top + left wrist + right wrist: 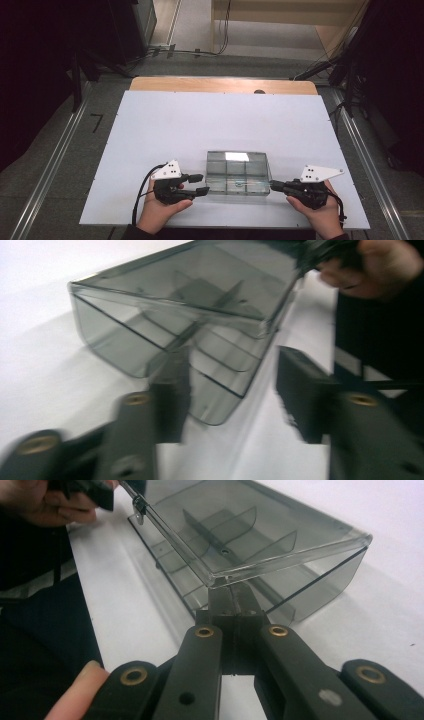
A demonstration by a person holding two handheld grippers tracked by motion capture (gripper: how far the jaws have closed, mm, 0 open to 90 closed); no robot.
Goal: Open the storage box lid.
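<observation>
1. My left gripper [201, 184] lies low at the near edge of the white table [165, 125], at about 7 o'clock in the high view, and it points level toward 3 o'clock. My left hand [159, 210] wraps the body from below, with the forearm coming in from the bottom.

2. Its jaws stand released, with a clear gap between them. In the left gripper view the near corner of the box is just in front of the gap, but the pads do not press on it (this view is a bit blurred, so I cannot tell whether one finger touches the wall).

3. My right gripper [272, 186] is at about 5 o'clock in the high view and points level toward 9 o'clock, so the two tools face each other. My right hand [320, 212] holds it from behind and below.

4. Its jaws are clenched together. In the right gripper view their tips [233, 596] sit right at the front corner of the box, under the edge of the lid [260, 535]; whether they pinch the edge, I cannot tell.

5. The clear grey plastic box [238, 172] stands between the two grippers, at 6 o'clock on the table, near the front edge. Its lid is a little raised on the near side, not fully flat.

6. Count: one box, one lid, two grippers, two hands, one table. Inside the box I see thin dividers [235, 522] making several compartments (an exact number I cannot give).
</observation>
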